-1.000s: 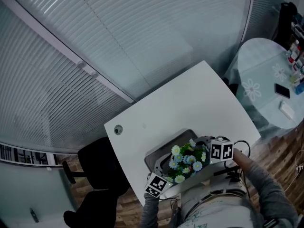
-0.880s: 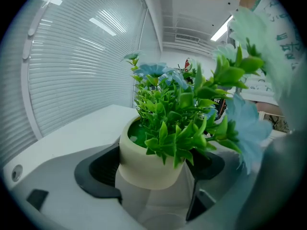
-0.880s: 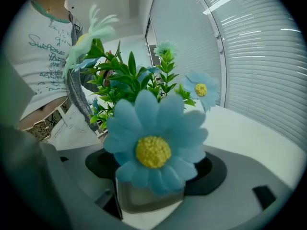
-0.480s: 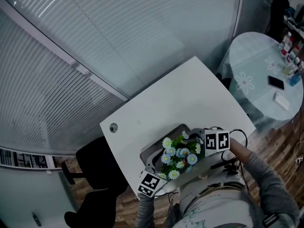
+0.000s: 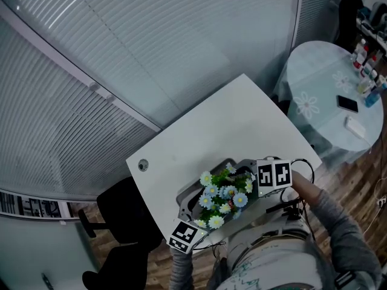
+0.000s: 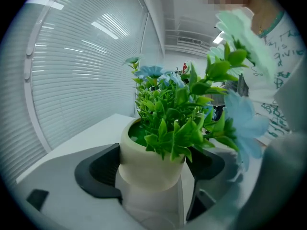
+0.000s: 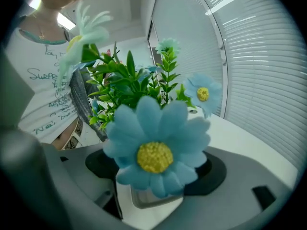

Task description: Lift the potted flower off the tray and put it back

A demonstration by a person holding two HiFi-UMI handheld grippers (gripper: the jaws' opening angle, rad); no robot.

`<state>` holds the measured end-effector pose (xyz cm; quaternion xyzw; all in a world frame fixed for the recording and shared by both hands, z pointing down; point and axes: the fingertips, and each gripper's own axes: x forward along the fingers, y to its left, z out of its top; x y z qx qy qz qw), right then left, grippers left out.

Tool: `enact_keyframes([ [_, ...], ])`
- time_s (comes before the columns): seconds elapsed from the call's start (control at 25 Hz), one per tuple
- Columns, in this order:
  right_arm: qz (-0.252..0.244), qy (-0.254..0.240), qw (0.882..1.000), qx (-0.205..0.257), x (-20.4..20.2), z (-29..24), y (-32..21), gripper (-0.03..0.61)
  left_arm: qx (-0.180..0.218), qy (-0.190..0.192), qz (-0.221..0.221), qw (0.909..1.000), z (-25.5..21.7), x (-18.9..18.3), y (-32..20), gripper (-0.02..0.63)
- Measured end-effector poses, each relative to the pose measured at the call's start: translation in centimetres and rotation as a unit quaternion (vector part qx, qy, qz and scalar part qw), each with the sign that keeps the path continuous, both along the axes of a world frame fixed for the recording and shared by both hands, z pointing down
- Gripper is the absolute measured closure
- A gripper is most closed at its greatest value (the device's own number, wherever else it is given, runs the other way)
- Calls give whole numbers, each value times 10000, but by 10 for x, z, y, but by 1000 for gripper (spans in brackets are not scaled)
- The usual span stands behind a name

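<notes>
The head view shows the whole white worktop [image 5: 211, 132]. On it, the grey tray [image 5: 187, 198] sits close to the near edge, right by the person. The potted flower [image 5: 222, 195] is over the tray, between the two marker cubes. The pot is hidden there under the blooms.

The left gripper view shows the cream pot [image 6: 148, 162] itself. The left hand-held gripper [image 6: 153, 169] is clamped on it, with a black pad [image 6: 98, 171] tight against each side. White worktop shows under the pot.

In the right gripper view a big blue flower [image 7: 153, 152] covers most of the pot. Only the bottom of the pot peeks out below. The right hand-held gripper [image 7: 153, 176] has its dark pads [image 7: 213, 169] against both sides of that bottom part, so it grips the pot too. Both gripper views also show the person's printed shirt [image 7: 43, 80].

Past the tray, the worktop is bare all the way to the window blinds [image 5: 151, 53], apart from a small round hole [image 5: 143, 165]. A black chair [image 5: 121, 222] stands at the left corner. A round table [image 5: 326, 77] stands well apart on the right.

Since a second ago, the flowers and both cubes have moved a little up and left in the head view. The round table has slid too, so the head camera has turned as well.
</notes>
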<state>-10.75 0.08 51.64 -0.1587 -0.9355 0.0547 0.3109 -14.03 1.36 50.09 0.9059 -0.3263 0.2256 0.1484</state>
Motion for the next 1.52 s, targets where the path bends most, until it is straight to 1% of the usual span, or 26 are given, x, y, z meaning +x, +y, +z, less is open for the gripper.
enact_keyframes([
  [0.24, -21, -32, 10000, -25, 3, -20, -7, 221, 100, 38, -49, 9999, -23, 2, -6, 181],
  [0.4, -59, 73, 10000, 20, 4, -30, -11, 221, 85, 26, -60, 9999, -35, 4, -10, 181],
  [0.64, -87, 182, 9998, -25, 8, -45, -17, 221, -12, 183, -119, 9998, -48, 8, -14, 181],
  [0.84, -106, 120, 9999, -18, 11, -53, -21, 221, 82, 157, -155, 9997, -58, 11, -19, 181],
  [1.04, -117, 131, 9998, 13, 13, -53, -24, 221, 159, 128, -147, 9997, -57, 13, -22, 181],
  [1.32, -43, 210, 9998, 10, 20, -51, -31, 221, 124, 137, -70, 9998, -56, 19, -30, 181],
  [1.52, 72, 219, 9997, 24, 35, -48, -36, 221, 86, 161, 39, 9998, -52, 34, -34, 181],
])
